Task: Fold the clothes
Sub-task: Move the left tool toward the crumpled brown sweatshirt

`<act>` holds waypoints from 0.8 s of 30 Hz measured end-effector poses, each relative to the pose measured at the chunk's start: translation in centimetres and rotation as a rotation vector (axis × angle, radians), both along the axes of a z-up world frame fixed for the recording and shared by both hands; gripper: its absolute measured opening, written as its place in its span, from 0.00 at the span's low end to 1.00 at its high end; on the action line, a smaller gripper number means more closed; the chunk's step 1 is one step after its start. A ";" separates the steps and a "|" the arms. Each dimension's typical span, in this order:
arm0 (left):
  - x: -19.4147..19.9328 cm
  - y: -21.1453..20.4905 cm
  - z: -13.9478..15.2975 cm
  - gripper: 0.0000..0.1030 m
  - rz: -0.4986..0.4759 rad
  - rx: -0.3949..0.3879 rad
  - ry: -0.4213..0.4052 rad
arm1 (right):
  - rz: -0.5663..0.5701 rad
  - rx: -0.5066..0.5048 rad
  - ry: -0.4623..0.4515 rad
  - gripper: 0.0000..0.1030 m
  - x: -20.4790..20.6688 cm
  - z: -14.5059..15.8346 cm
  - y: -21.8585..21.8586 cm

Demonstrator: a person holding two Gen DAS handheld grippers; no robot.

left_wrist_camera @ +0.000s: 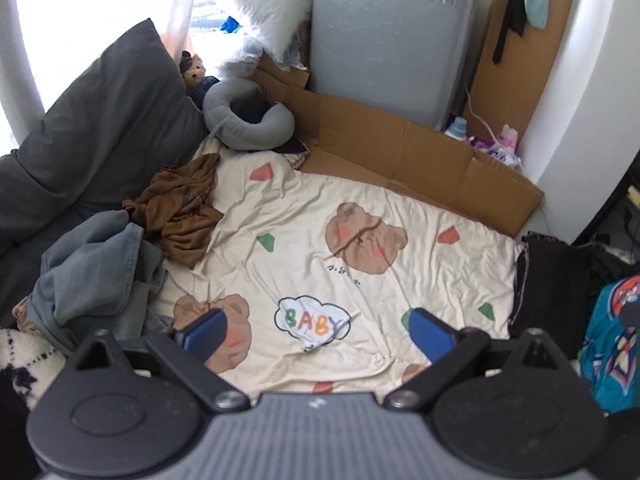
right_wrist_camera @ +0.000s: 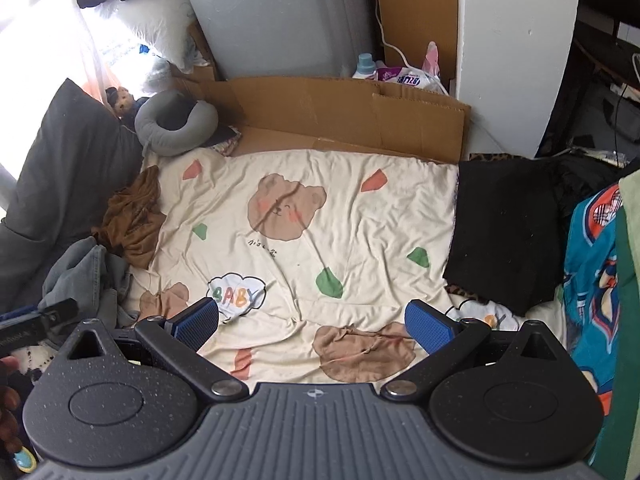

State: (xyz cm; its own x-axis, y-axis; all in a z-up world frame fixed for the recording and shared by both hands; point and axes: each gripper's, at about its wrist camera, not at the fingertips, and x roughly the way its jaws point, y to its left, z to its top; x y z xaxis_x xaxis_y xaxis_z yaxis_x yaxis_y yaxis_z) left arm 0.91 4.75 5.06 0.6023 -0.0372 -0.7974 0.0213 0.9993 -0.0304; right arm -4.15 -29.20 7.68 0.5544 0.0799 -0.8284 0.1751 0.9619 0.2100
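While I hold both grippers, left (left_wrist_camera: 320,334) and right (right_wrist_camera: 312,326), spread wide and empty above one bear-print sheet (left_wrist_camera: 320,216), three crumpled garments lie left: grey jeans (left_wrist_camera: 96,272), brown top (left_wrist_camera: 180,208); black cloth (right_wrist_camera: 504,228) right. Cardboard (right_wrist_camera: 340,116) lines the wall.

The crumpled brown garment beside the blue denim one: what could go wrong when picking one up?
1. The crumpled brown garment touches the blue denim garment, so one grasp may lift both.
2. Both open grippers, left and right, hover over the cream bear-print sheet and might pinch it.
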 end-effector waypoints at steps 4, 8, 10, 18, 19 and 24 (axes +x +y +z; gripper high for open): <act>0.0 0.8 1.0 0.96 0.001 0.007 -0.012 | 0.002 -0.019 -0.014 0.99 0.2 0.8 0.0; 0.1 1.5 2.0 0.96 -0.002 0.012 -0.029 | 0.005 -0.039 -0.029 0.99 0.3 1.5 0.1; 0.2 2.0 2.5 0.96 0.006 0.017 -0.037 | 0.008 -0.039 -0.046 0.99 0.6 2.1 -0.1; 0.5 4.4 3.6 0.96 0.046 0.012 -0.027 | 0.019 -0.030 -0.084 0.99 2.6 3.5 -1.1; 0.6 4.8 3.7 0.96 0.052 0.014 -0.028 | 0.024 -0.032 -0.088 0.99 2.8 3.5 -1.1; 1.3 6.8 4.5 0.96 0.083 0.030 -0.026 | 0.044 -0.001 -0.094 0.99 4.3 3.1 -1.1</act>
